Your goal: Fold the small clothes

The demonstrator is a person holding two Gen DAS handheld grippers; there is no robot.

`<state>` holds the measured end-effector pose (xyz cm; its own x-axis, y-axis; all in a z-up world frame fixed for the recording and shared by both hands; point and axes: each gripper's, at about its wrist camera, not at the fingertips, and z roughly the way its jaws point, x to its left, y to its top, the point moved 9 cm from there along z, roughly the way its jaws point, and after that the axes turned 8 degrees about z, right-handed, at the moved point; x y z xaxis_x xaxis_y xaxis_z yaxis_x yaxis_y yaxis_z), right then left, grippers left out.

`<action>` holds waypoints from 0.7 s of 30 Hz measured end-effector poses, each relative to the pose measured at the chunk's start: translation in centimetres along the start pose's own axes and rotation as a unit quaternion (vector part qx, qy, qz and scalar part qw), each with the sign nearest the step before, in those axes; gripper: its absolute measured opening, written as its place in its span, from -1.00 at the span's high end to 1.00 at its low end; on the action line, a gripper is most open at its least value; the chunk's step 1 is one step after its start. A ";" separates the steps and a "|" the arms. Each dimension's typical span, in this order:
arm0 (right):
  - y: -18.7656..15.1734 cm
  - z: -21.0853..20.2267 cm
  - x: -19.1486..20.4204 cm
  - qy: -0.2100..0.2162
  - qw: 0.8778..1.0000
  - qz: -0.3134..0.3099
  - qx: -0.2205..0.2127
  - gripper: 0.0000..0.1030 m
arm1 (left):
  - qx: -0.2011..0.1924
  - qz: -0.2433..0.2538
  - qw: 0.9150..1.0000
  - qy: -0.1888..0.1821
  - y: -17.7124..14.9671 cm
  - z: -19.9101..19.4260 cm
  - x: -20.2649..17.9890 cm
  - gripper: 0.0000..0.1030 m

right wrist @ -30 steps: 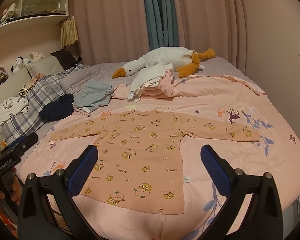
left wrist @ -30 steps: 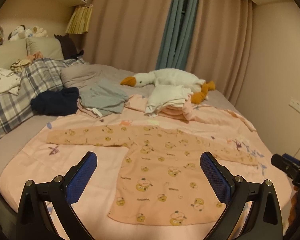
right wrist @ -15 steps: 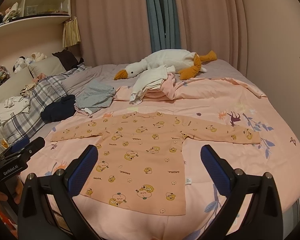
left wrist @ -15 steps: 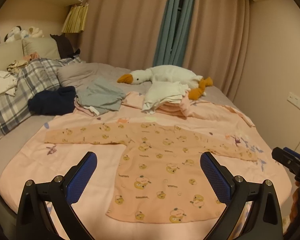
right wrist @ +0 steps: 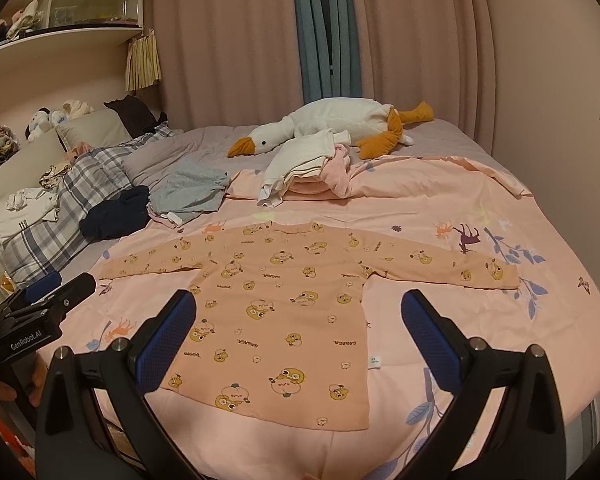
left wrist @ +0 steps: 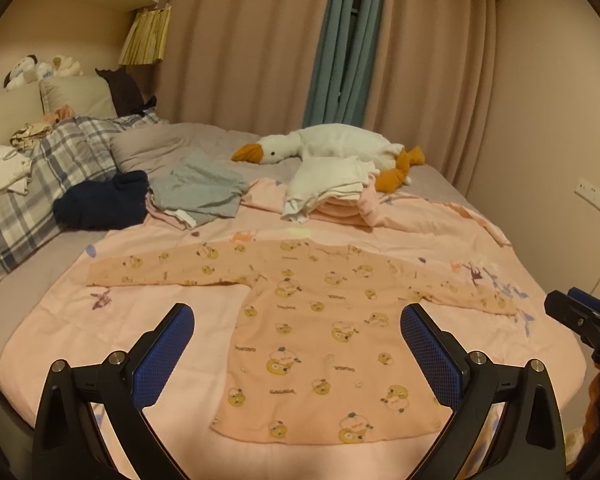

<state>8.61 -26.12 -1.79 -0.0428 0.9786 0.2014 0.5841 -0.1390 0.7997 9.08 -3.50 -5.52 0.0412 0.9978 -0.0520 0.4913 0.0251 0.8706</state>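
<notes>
Peach shirt with a little bear print lies flat and face up on the pink quilt, sleeves stretched out to both sides and hem toward the cameras; it serves as the landmark.

Far to its left, against the headboard, sits a plaid pillow with crumpled white clothes on it. Nearer the shirt, beyond its left sleeve, a dark navy garment rests on the grey sheet, and just right of that a grey garment lies rumpled. Beyond the shirt's collar is a stack of folded clothes, white on top and pink below, and behind that stack a plush goose stretches across the bed, its orange beak pointing left.

The left gripper hangs above the shirt's lower half, jaws spread wide with nothing between the blue pads, one pad over bare quilt left of the body and the other near its right edge. The right gripper is likewise released and empty above the shirt, its pads straddling the body. From the left wrist view its tip shows beyond the right sleeve cuff, clear of the cloth.
</notes>
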 end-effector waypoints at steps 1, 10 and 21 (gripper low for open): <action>0.0 0.0 0.0 0.000 1.000 0.000 0.000 -1.00 | 0.001 0.000 1.000 -0.001 0.0 0.1 0.0 -0.98; 0.0 0.1 0.2 -0.001 1.000 -0.006 0.002 -1.00 | 0.004 0.003 1.000 0.000 0.0 0.1 0.1 -0.98; -0.1 0.2 0.3 -0.004 1.000 -0.013 0.004 -1.00 | 0.003 0.003 1.000 -0.005 0.0 0.1 0.1 -0.98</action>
<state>8.70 -25.78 -1.96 -0.0521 0.9829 0.1764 0.5892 -0.1124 0.8002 9.18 -3.38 -5.62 0.0529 0.9972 -0.0521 0.4964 0.0190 0.8679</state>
